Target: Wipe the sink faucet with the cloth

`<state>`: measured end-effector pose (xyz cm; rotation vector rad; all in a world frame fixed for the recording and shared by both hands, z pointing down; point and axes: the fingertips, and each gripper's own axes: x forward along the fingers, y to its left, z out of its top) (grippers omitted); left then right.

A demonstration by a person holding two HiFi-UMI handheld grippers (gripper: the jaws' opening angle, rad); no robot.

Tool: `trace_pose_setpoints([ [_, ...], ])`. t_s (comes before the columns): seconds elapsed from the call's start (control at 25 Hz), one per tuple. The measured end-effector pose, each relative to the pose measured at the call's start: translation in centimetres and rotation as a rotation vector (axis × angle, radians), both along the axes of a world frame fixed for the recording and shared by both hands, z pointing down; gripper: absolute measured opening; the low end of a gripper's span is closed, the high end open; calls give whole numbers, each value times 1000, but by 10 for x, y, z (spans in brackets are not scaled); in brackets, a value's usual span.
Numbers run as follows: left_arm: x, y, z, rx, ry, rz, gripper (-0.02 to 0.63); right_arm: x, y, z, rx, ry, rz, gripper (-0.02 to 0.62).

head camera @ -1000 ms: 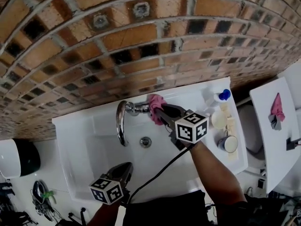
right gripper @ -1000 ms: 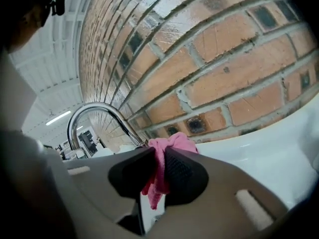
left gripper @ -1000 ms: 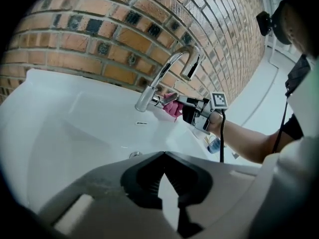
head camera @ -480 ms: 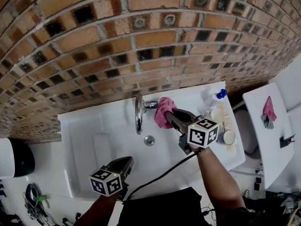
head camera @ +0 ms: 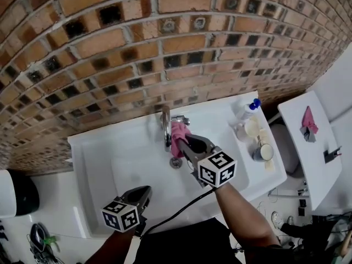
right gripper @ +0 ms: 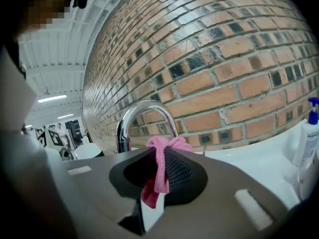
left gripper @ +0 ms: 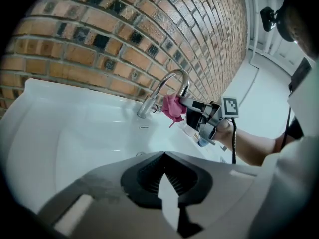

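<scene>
Pink cloth beside faucet, bottle well apart

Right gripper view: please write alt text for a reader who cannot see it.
The right gripper is shut on a pink cloth, in front of a curved chrome faucet. Behind are a brick wall and a white sink, with a pump bottle at the right edge.

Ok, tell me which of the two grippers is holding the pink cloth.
The right gripper: its jaws are clamped on the pink cloth at the faucet. The left gripper has its jaws together on nothing.
</scene>
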<state>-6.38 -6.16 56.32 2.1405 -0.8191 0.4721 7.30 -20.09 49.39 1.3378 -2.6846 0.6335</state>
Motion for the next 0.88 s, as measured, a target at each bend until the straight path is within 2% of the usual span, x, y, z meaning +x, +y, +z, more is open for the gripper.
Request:
trace_pose_setpoints([
  [0.08, -9, 2, -1, 2, -8, -13, 6, -4, -9, 11, 4, 61, 45, 54],
  [0.16, -19, 3, -1, 1, -20, -30, 6, 3, -24, 23, 1, 112, 131, 54],
  [0.24, -28, 5, -1, -2, -35, -49, 6, 9, -39, 33, 2, 124, 196, 51],
  [0.56, -53, 10, -6, -12, -79, -129, 6, 4, -69, 63, 16, 203, 299, 51],
  [0.76, -54, 12, -6, -21, -88, -148, 6, -2, -73, 67, 69, 316, 295, 52],
  [0.88, -48, 14, -6, -24, -82, -149, 6, -2, -71, 72, 55, 332, 267, 51],
])
